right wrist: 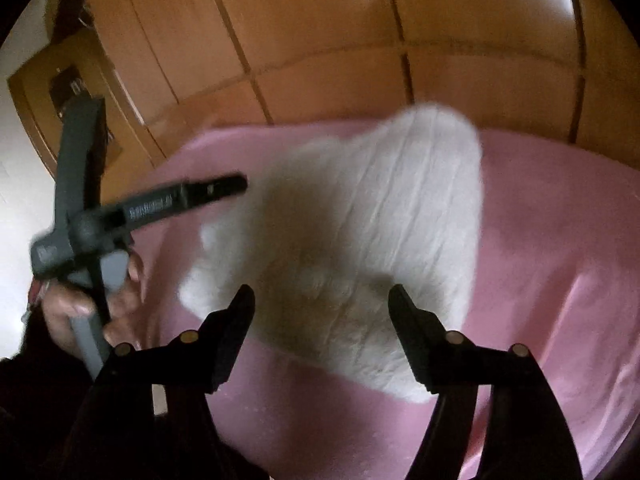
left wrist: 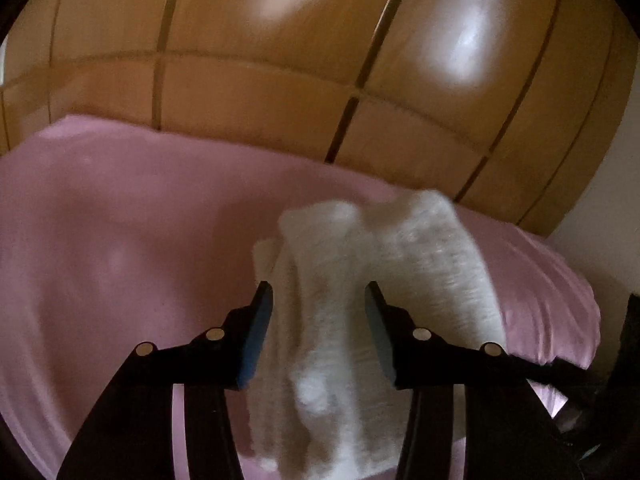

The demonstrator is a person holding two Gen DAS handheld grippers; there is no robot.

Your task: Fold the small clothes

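- The white knitted garment (left wrist: 360,300) lies bunched on the pink bedsheet (left wrist: 120,240), towards the right edge of the bed in the left wrist view, and blurred in both views.
- The left gripper (left wrist: 319,296) has its jaws parted, one on each side of a raised fold of the knit; the blue pads (left wrist: 256,332) stand clear of the fabric, so nothing is gripped.
- The right gripper (right wrist: 321,296) is spread wider above the near part of the garment (right wrist: 360,240), its black fingers (right wrist: 232,332) apart from the cloth and holding nothing.
- In the right wrist view a hand (right wrist: 80,312) at the left holds the grey handle of the other gripper, which points towards the garment.
- A wooden wardrobe (left wrist: 320,60) with panelled doors stands beyond the far side of the bed.
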